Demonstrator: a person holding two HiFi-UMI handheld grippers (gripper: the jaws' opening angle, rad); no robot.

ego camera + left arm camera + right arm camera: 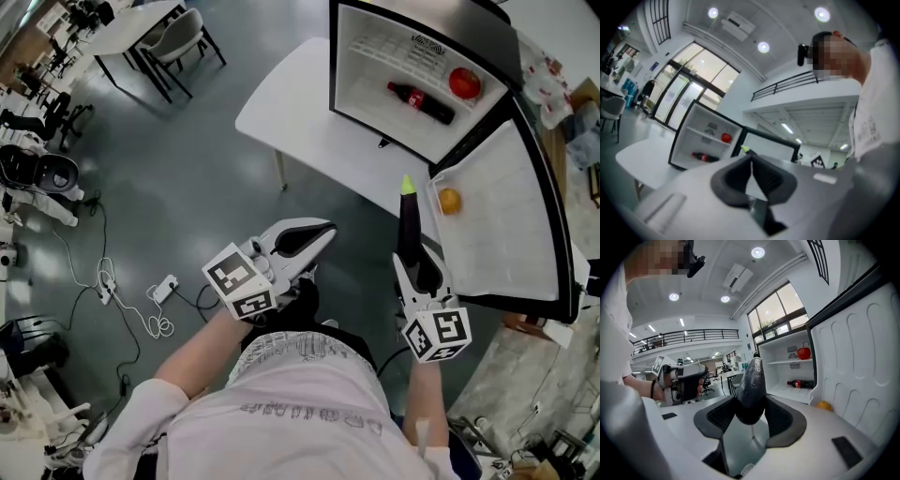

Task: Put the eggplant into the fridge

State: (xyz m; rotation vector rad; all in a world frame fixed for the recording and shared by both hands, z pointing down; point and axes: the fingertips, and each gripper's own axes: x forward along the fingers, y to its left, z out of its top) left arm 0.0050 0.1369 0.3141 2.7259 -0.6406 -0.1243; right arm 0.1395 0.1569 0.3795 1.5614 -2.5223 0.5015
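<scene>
Right pads (782, 417): clamped on the fat end of the eggplant (751, 380), so the right gripper (418, 270) has a solid hold.
Left pads (765, 176): pressed together with nothing in them; the left gripper (317, 236) is just held out front.
Eggplant: dark, green stem tip pointing away from the person, close to the open fridge door (511, 225) and not inside yet.
Fridge (370, 52): sits on a white table (300, 117), wide open.
Inside: cola bottle (421, 101) lying down, a red round fruit (464, 82) on the shelf, and an orange (450, 201) in the door.
</scene>
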